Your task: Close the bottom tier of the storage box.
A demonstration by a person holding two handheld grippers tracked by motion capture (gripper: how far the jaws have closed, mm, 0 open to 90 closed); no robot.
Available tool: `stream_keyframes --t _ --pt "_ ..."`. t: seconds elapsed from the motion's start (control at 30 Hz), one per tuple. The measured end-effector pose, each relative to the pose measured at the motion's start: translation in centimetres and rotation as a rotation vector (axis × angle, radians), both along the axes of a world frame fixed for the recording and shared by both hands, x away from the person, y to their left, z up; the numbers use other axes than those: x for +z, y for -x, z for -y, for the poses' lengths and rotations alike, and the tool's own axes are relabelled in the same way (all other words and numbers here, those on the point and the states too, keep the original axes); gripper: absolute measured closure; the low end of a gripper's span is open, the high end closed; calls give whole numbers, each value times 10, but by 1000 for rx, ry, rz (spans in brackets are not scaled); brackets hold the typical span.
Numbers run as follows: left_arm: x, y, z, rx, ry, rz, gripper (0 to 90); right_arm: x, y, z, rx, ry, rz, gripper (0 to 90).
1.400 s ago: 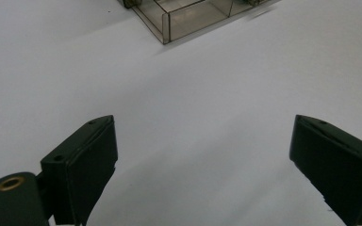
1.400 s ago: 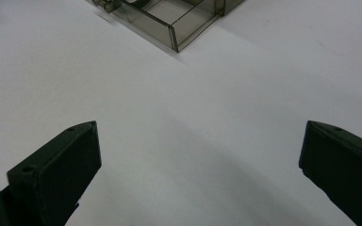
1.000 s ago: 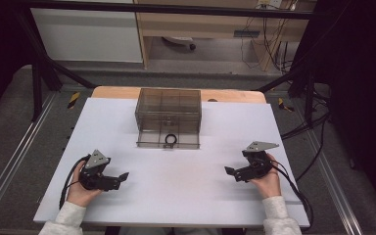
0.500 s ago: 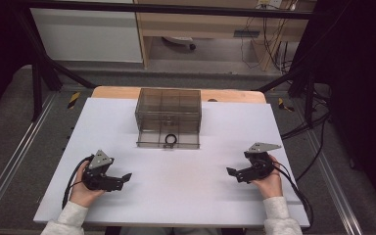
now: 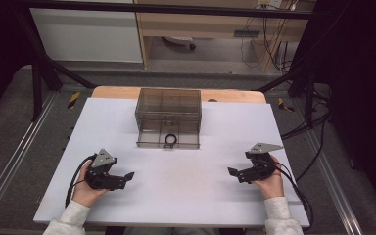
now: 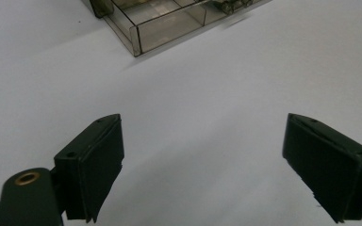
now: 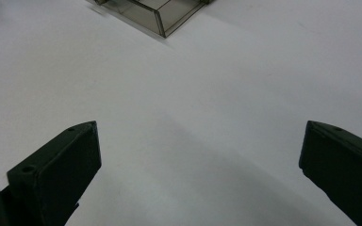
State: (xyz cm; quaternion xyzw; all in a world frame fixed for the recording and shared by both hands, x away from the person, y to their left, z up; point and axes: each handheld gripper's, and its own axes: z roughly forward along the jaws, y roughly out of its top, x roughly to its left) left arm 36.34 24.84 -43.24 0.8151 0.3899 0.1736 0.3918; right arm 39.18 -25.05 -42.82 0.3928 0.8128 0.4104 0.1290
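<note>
Resting apart on white table (image 5: 186, 191), left tool (image 5: 127, 177) closing slightly, empty, right tool (image 5: 233, 173) agape

No words, numbers or brand names to read anywhere. Nothing printed on the white table (image 5: 186, 196). Nothing on the clear brown box (image 5: 168, 110) near the far edge of the table. A small blue label (image 5: 247, 34) on the wooden shelf behind the table, far too tiny and blurry to read. Yellow and black striped tape (image 5: 73, 99) on the floor by the far left corner, without letters.
</note>
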Motion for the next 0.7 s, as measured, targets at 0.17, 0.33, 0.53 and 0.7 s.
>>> stream_keyframes --t 0.17,0.33,0.53,0.7 --pt "0 -1 4 -2 5 -4 159 0 0 0 -1 -1 -1 3" --pt "1 -1 8 -11 5 -11 185 1 1 1 -2 -8 5 3" --pt "5 -1 10 -7 14 -7 223 1 2 3 -3 -13 12 4" --pt "7 -3 12 -8 16 -9 249 1 3 4 -8 -13 5 4"
